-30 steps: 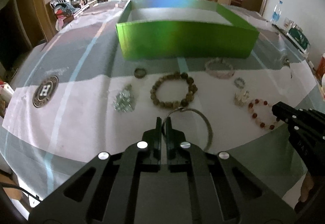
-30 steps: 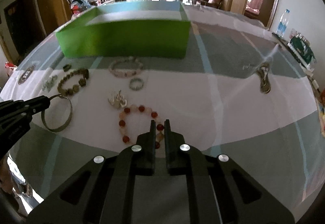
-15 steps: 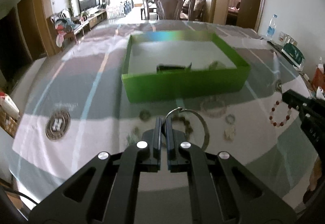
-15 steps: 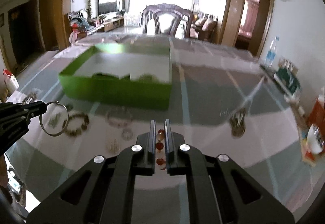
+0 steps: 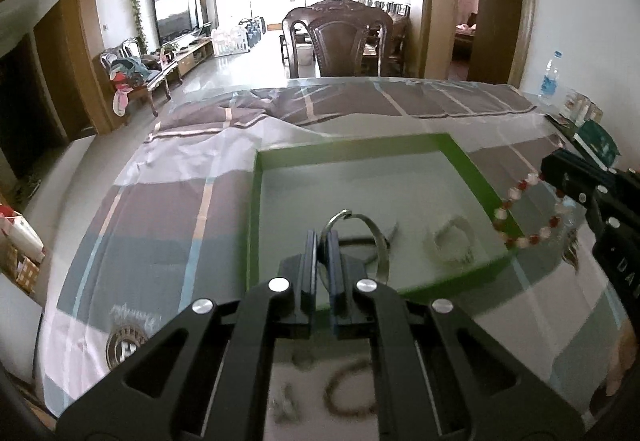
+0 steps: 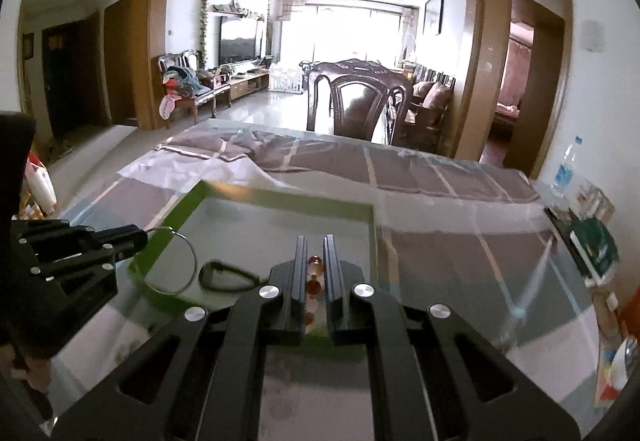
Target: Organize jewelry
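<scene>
Jewelry: thin metal bangle [image 5: 374, 237], round red-white bead bracelet [image 5: 524, 211], green box [image 5: 276, 157]

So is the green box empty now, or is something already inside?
Not empty. The green box holds a pale bracelet and a dark looped item.

White letters "DA" on the right gripper [image 5: 624, 273], round emblem's lettering on tablecloth [image 5: 127, 345] unreadable
</scene>
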### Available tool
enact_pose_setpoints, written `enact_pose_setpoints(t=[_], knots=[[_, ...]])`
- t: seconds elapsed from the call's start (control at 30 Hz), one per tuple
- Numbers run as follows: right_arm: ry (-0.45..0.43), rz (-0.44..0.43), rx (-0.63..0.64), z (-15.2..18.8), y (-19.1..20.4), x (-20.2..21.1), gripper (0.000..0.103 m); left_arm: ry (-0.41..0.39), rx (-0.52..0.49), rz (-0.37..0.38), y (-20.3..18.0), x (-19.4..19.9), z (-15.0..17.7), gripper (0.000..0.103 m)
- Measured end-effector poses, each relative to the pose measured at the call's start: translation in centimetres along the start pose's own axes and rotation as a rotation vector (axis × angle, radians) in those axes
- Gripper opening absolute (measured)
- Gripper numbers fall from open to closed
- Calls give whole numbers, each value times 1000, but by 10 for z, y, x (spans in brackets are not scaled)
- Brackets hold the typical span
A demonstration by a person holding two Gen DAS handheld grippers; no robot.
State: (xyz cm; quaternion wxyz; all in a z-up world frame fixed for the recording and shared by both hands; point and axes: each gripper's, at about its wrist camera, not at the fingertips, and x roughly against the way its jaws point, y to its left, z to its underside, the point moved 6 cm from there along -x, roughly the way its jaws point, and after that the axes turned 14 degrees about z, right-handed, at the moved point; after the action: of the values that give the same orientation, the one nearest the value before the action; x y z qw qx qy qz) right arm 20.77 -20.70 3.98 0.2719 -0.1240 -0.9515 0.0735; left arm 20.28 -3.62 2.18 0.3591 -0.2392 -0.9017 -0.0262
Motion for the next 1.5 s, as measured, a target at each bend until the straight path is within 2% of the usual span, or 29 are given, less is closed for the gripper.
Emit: enact_pose_setpoints(t=[0.2,0.33,0.4,0.5,0.6,0.73,0.83,0.97,1.07,1.17,1.33,1.4,1.5], knots=[[99,-20,19,8,22,-52,8,53,27,-10,15,-39,-9,6],[152,-19,37,20,28,-69,10,73,41,-17,21,-56,-4,7],[163,-16,28,24,24,-67,24,76,35,-27,23,-56,0,21],[159,-17,13,30,12,-50,27,69,30,-39,24,-45,8,27],[180,-67,7,53,0,-22,27,58,11,-51,24,-23,27,33],[236,-77,19,97,-9,-3,27,80,-15,-61,22,-6,66,39],[309,-89,21,127,-6,-10,27,133,-6,-51,21,-13,93,40],[381,-147,8,142,12,-31,27,173,31,-53,26,-19,113,42],[415,-99,29,148,26,-49,27,171,42,-50,26,-13,121,49],[419,-36,61,152,31,-58,27,170,35,-55,23,-10,128,50],[428,34,72,165,15,-45,29,191,8,-35,6,-17,140,50],[429,61,72,171,4,-37,36,198,-1,-24,-1,-20,143,51],[434,59,58,184,-10,-24,38,202,-17,-4,-9,-23,146,56]])
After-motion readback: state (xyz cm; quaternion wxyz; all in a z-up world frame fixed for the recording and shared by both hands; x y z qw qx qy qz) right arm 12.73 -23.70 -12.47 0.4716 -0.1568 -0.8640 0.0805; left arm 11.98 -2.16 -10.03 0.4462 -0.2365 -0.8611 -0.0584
